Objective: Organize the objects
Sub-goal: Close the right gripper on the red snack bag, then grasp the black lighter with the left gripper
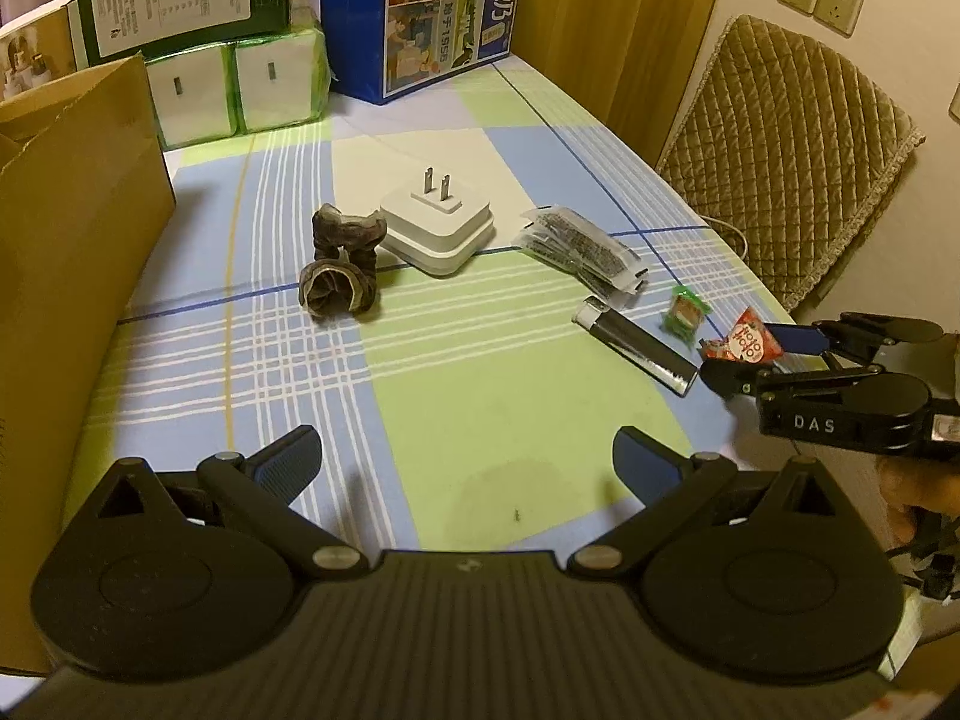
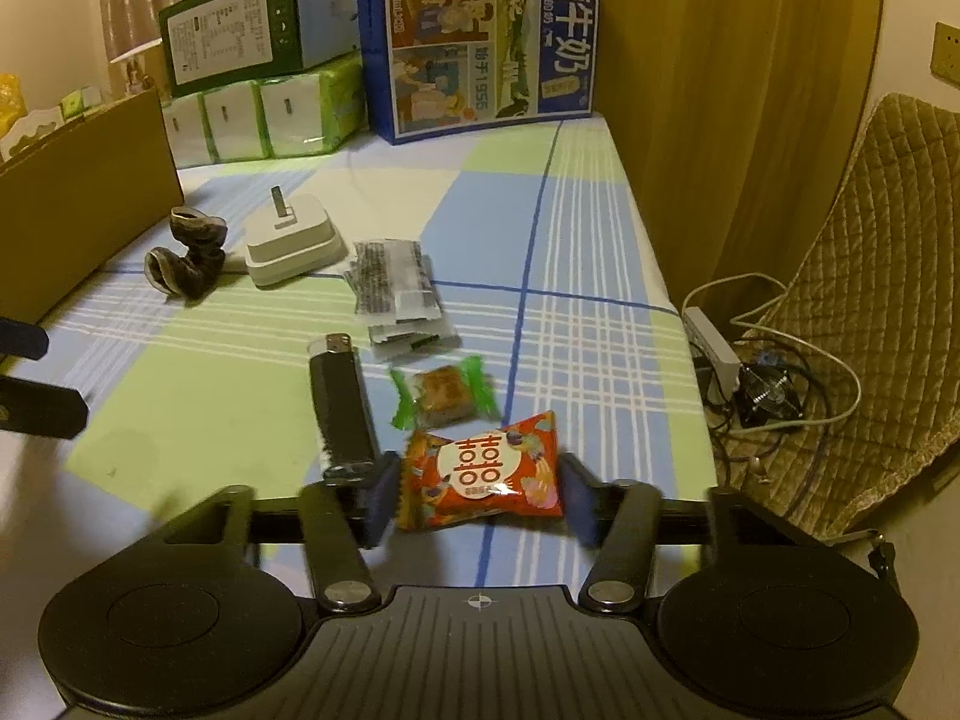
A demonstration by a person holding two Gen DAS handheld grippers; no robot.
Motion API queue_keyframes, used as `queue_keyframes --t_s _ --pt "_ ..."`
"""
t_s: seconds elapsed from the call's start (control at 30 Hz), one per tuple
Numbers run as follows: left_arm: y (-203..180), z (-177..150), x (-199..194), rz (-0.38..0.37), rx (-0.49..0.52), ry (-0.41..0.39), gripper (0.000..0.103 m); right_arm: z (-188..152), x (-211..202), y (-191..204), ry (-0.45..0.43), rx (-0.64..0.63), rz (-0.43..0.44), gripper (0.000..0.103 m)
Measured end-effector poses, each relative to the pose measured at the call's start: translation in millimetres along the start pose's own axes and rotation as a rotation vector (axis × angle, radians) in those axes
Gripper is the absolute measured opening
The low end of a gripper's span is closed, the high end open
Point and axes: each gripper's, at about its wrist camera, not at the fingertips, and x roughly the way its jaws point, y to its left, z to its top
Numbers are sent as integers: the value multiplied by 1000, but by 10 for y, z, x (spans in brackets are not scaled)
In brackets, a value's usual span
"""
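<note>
The tidying looked barely begun. The right gripper point(image 2: 480, 495) had its two fingers set either side of a red snack packet point(image 2: 483, 474) at the near edge of the surface point(image 2: 594, 240), the blue pads right against the wrapper's ends, though whether they had closed firmly on it could not be told. The left gripper point(image 1: 465, 456) hung empty with its fingers spread wide over a bare green patch. Everything else lay loose in a ragged line running away from the packet: a green-wrapped sweet point(image 2: 444, 399) just beyond it, a black lighter point(image 2: 339, 402) beside that, a small heap of clear sachets point(image 2: 399, 288) further on, then a white plug adapter point(image 1: 438, 228) lying with its prongs up, and a dark pair of tiny boots point(image 1: 342, 267) just beside it. By my reading, all six pieces remained to be sorted — a cardboard box point(image 1: 72, 276) stood at the left edge and may have been the destination, but nothing showed whether anything lay inside it. The surface wore a checked cloth of blue, green and white. At its far end stood a blue milk carton box point(image 2: 480, 42), packs of tissues point(image 2: 270, 114) and a green-and-white box point(image 2: 252, 30) stacked on them. To the right hung a yellow curtain point(image 2: 720, 120), with a quilted chair point(image 1: 786, 156) and a tangle of cables point(image 2: 774, 384) on the floor — dim, warm light overall.
</note>
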Motion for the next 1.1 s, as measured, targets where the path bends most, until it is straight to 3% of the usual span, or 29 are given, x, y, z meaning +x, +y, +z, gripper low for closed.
queue_keyframes --t_s 0.2,0.4,0.5,0.67,0.87,0.93,1.0,1.1 --pt "44 -17 -22 4 -9 -2 102 119 77 143 18 5 49 41" --pt "91 -4 -44 9 -13 -10 101 134 97 396 46 -26 238 41" --pt "73 4 -5 -4 -5 -15 100 110 65 388 40 -15 212 41" --pt "-114 38 149 -56 71 -21 86 48 -3 128 31 81 154 41" --pt "-383 64 396 -116 160 -38 54 -14 -106 -11 30 119 125 41" --pt "-449 61 498 -119 182 -35 39 -35 -132 -26 30 131 120 41" --pt "-485 66 569 -118 188 -32 34 -52 -144 -29 28 141 121 41" --pt "-536 72 597 -103 212 -40 17 -68 -168 -24 27 149 123 41"
